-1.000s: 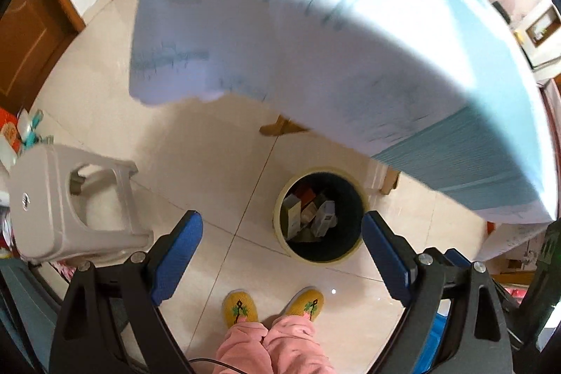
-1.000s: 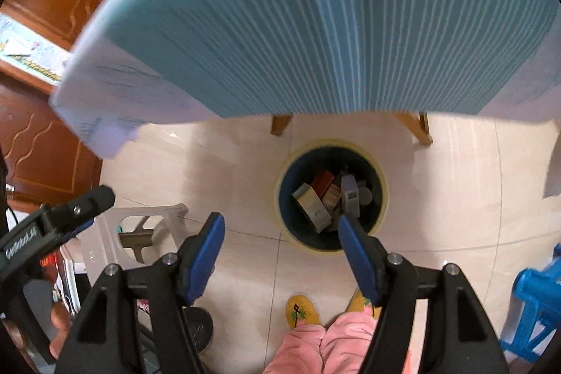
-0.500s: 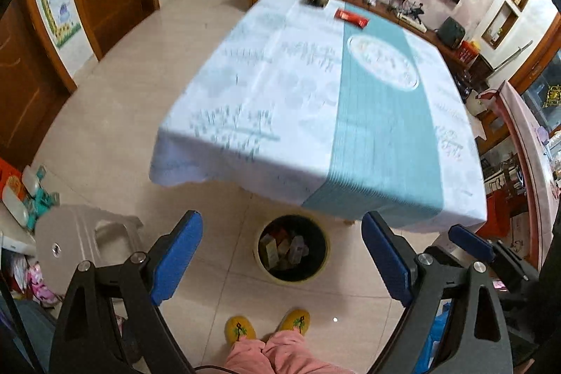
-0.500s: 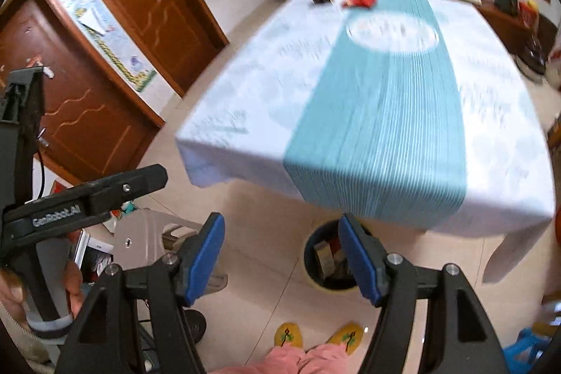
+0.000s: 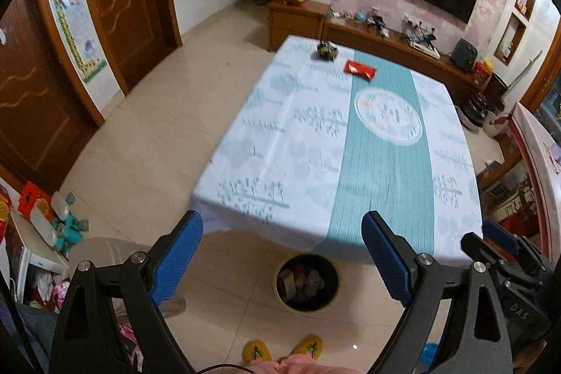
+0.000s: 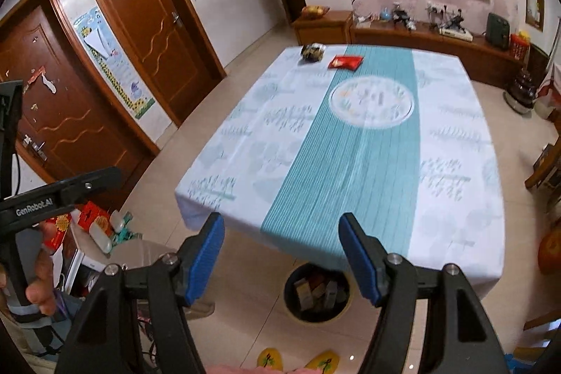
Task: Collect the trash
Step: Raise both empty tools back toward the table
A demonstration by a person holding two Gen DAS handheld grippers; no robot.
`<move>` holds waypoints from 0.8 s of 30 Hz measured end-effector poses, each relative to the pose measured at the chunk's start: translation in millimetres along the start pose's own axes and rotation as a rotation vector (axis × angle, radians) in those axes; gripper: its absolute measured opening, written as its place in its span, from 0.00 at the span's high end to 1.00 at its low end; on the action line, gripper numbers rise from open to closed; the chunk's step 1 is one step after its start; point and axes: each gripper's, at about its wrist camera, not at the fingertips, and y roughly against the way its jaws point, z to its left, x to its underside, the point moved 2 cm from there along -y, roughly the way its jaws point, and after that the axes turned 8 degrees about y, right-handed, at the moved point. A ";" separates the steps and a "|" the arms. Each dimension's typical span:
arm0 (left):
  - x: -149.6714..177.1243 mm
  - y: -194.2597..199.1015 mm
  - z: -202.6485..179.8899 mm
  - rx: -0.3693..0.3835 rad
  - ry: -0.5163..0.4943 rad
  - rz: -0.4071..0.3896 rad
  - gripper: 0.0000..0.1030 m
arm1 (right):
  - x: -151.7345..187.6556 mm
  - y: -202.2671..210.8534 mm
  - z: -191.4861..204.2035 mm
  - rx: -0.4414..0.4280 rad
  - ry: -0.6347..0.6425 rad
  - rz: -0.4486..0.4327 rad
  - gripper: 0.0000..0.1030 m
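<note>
- Left gripper (image 5: 282, 260): jaws wide apart, nothing between the blue pads, aimed down over the near edge of the table (image 5: 315, 142).
- Right gripper (image 6: 280, 260): jaws also well apart, empty, same downward aim at the near edge.
- Trash left on the table: red wrapper (image 5: 360, 70) on the teal stripe by the far edge; dark crumpled packet (image 5: 326, 51) just beside it, toward the far-left corner. The two sit apart, not touching.
- Trash bin (image 5: 308, 283) on the floor, partly under the near table edge, already holding small boxes.
- Person's yellow slippers (image 5: 282, 348) right in front of the bin.
- Grey stool (image 6: 154, 251) on the floor off the near-left corner.
</note>
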 end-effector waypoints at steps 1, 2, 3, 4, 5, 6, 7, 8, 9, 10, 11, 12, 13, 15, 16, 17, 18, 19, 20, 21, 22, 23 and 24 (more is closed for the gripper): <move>-4.0 1.7 -2.4 -0.008 0.003 -0.008 0.12 | -4.6 0.2 -2.4 0.004 0.008 -0.006 0.35; -7.4 2.4 -3.9 -0.012 0.007 -0.009 0.12 | -10.8 0.1 -5.2 0.010 0.023 -0.012 0.34; -13.1 1.3 -5.8 -0.013 0.016 -0.005 0.12 | -17.6 0.1 -8.1 0.017 0.039 -0.018 0.34; -15.8 0.7 -6.7 -0.010 0.021 0.000 0.12 | -22.1 0.9 -10.0 0.020 0.049 -0.021 0.35; -20.0 -1.1 -8.4 -0.003 0.027 0.009 0.12 | -29.5 0.5 -12.4 0.024 0.064 -0.025 0.35; -25.5 -3.4 -10.3 0.004 0.030 0.018 0.12 | -35.9 0.4 -14.2 0.026 0.077 -0.030 0.35; -31.4 -6.1 -12.2 0.005 0.032 0.024 0.12 | -43.1 0.0 -15.9 0.030 0.094 -0.039 0.35; -35.2 -8.9 -13.5 0.005 0.031 0.028 0.12 | -51.4 -1.1 -18.0 0.035 0.113 -0.049 0.35; -43.3 -13.4 -15.8 0.009 0.026 0.038 0.12 | -57.8 -2.5 -19.7 0.041 0.125 -0.053 0.35; -48.9 -17.7 -16.8 0.011 0.021 0.044 0.12 | -65.5 -4.9 -21.8 0.048 0.136 -0.055 0.35; -53.8 -21.6 -18.5 0.012 0.017 0.048 0.12 | -73.7 -8.1 -24.4 0.055 0.143 -0.060 0.35; -64.4 -27.9 -20.5 0.016 0.008 0.053 0.12 | -81.0 -11.3 -27.0 0.061 0.146 -0.064 0.35; -72.3 -33.8 -22.2 0.019 0.000 0.057 0.12 | -89.3 -16.6 -30.4 0.069 0.147 -0.064 0.35; -91.2 -47.6 -25.5 0.019 -0.019 0.064 0.12 | -107.2 -29.8 -38.6 0.081 0.134 -0.058 0.35; -101.5 -55.5 -27.4 0.021 -0.026 0.067 0.12 | -114.0 -35.4 -42.0 0.088 0.127 -0.057 0.35; -116.6 -65.6 -28.6 0.028 -0.038 0.068 0.12 | -123.1 -43.2 -46.2 0.103 0.120 -0.056 0.35; -126.2 -73.0 -30.2 0.032 -0.046 0.067 0.12 | -133.1 -51.4 -50.1 0.122 0.118 -0.059 0.35; -140.2 -83.1 -31.8 0.038 -0.061 0.063 0.12 | -140.7 -57.9 -53.0 0.140 0.118 -0.061 0.35; -157.9 -96.5 -34.3 0.047 -0.082 0.059 0.12 | -150.3 -66.8 -56.9 0.159 0.117 -0.062 0.35; -170.9 -106.6 -36.7 0.054 -0.097 0.057 0.12 | -161.4 -78.2 -62.1 0.178 0.109 -0.059 0.35; -188.2 -122.1 -40.4 0.068 -0.120 0.058 0.12 | -171.8 -90.2 -68.2 0.200 0.093 -0.051 0.35; -204.5 -138.2 -45.0 0.083 -0.142 0.062 0.12 | -180.4 -100.4 -73.8 0.215 0.076 -0.041 0.35; -217.6 -152.0 -49.2 0.094 -0.161 0.068 0.12 | -191.6 -115.0 -81.5 0.228 0.048 -0.026 0.35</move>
